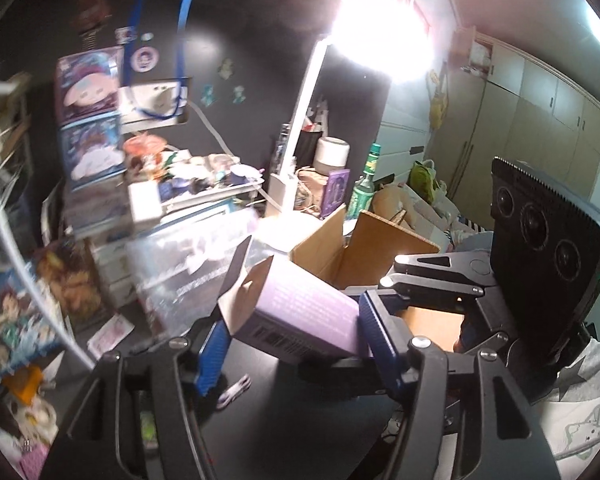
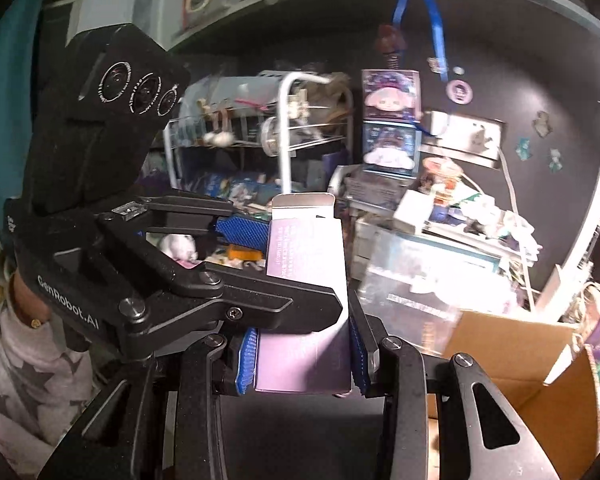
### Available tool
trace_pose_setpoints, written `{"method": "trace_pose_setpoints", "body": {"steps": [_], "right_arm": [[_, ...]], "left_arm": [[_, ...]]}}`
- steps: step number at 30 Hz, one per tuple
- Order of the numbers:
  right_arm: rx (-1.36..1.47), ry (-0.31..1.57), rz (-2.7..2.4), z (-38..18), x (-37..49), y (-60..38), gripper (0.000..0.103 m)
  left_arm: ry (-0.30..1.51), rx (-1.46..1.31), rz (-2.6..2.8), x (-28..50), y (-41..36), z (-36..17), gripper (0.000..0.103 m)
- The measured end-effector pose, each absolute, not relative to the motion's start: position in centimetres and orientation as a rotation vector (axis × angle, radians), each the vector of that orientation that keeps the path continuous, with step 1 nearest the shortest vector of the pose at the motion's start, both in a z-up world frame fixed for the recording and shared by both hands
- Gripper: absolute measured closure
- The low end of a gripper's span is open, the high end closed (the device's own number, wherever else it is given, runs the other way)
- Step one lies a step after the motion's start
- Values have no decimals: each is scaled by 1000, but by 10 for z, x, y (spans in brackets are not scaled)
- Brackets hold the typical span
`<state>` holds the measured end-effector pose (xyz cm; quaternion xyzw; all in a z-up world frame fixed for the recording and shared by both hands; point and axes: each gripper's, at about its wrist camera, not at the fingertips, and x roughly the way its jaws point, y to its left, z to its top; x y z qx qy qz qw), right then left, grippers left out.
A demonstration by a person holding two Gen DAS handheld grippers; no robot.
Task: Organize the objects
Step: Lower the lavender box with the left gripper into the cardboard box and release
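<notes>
A long purple carton [image 1: 300,316] with an open end flap is held over the dark desk by both grippers. In the left wrist view my left gripper [image 1: 290,340] has its blue pads on both sides of the carton and is shut on it, with the flap end pointing up and left. In the right wrist view my right gripper [image 2: 302,354] is shut on the carton's [image 2: 306,280] near end, while the left gripper [image 2: 240,236] clamps it higher up from the left. An open cardboard box [image 1: 340,252] stands just behind the carton; it also shows at lower right [image 2: 512,352].
Stacked character boxes [image 1: 90,120], a clear case [image 2: 412,280], a white wire rack [image 2: 284,128] and a cluttered pile fill the back of the desk. A white desk lamp [image 1: 300,128] shines brightly. A green bottle [image 1: 366,184] stands behind the cardboard box. Cabinets [image 1: 540,120] line the right.
</notes>
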<state>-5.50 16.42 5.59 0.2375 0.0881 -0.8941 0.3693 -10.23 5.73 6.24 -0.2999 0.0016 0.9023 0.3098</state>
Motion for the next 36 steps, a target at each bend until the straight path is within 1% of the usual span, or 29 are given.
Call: {"method": "trace_pose_setpoints", "body": {"steps": [5, 13, 24, 25, 27, 29, 30, 36], "right_arm": [[676, 194, -2328, 61, -72, 198, 70], [800, 150, -2373, 50, -93, 248, 70], [927, 192, -2344, 33, -102, 268, 69], [933, 195, -2340, 32, -103, 268, 69], [941, 208, -2338, 30, -103, 268, 69], [952, 223, -2338, 28, -104, 268, 68], [954, 232, -2340, 28, -103, 268, 68], [956, 253, -2347, 28, -101, 266, 67]], "left_arm": [[4, -806, 2319, -127, 89, 65, 45], [20, -881, 2211, -164, 141, 50, 46], [86, -941, 2180, -171, 172, 33, 45], [104, -942, 2187, -170, 174, 33, 45], [143, -945, 2205, -169, 177, 32, 39], [163, -939, 2228, -166, 178, 32, 23], [168, -934, 2232, -166, 177, 32, 20], [191, -923, 2242, -161, 175, 34, 19]]}}
